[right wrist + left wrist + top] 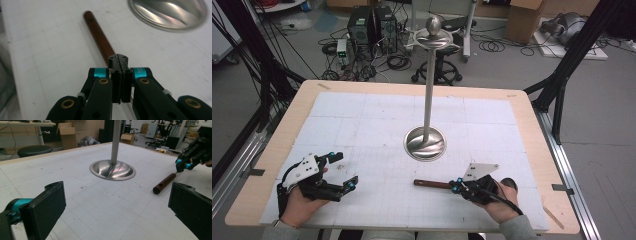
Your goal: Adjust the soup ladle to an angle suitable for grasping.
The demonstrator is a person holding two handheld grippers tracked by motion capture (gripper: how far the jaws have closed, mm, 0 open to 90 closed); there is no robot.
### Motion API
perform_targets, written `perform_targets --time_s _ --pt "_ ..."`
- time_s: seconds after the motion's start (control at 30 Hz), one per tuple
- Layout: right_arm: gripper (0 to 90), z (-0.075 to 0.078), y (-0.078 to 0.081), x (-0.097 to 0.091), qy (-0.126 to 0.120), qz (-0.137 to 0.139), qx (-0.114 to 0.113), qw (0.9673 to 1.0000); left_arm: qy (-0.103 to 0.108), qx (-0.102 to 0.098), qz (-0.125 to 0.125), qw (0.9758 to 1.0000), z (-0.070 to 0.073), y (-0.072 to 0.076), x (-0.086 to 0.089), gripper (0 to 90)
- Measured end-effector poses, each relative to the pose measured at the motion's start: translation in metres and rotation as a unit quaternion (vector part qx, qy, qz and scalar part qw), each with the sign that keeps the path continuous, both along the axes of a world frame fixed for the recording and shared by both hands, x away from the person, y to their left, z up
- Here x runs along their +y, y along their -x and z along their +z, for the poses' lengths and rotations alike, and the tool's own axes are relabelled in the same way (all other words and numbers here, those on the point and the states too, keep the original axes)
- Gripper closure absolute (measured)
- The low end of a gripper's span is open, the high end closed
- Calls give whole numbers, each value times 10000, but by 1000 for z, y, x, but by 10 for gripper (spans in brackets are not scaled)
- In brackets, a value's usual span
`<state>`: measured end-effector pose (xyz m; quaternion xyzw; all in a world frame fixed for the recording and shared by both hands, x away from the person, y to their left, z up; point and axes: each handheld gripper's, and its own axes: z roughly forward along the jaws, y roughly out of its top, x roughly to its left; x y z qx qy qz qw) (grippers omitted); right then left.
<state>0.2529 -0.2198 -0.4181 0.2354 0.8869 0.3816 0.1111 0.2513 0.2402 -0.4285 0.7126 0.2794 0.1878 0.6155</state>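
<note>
Brown wooden rod (432, 184) lies flat on tabletop (377, 125), long axis left-right; right hand-held gripper (457, 186) pinched shut at its right end, left hand-held gripper (343, 171) spread wide.

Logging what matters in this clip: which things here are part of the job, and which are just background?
In play:
- brown wooden handle, lying on the mat, at the right gripper, whose jaws are closed
- metal stand, upright mid-table
- left gripper, open, holding nothing

Lying about:
- black stool
- cardboard box
- floor cables
</note>
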Motion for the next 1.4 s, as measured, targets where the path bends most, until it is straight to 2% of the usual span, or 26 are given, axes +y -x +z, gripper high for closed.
perform_targets --time_s 0.13,0.27,0.5,0.73,1.0,1.27,1.4 --pt "900 -6 -1 23 -1 417 117 9991 -16 14 12 10000 0 1 0 18" --pt "900 -12 -3 39 184 684 149 9974 -9 17 29 10000 0 3 2 18" --pt "900 -19 -11 50 362 850 177 9956 -3 26 70 10000 -1 5 5 18" --pt "900 -20 -18 51 392 835 -21 9957 -14 42 90 9999 -1 7 6 18" --pt "900 -22 -30 51 344 651 -70 9973 -7 69 105 9999 -1 7 7 18" --pt "900 -22 -45 52 399 572 -201 9974 1 69 118 9999 -1 7 8 18" --pt "900 -22 -51 52 380 498 -172 9979 6 75 114 9999 -2 7 8 18"
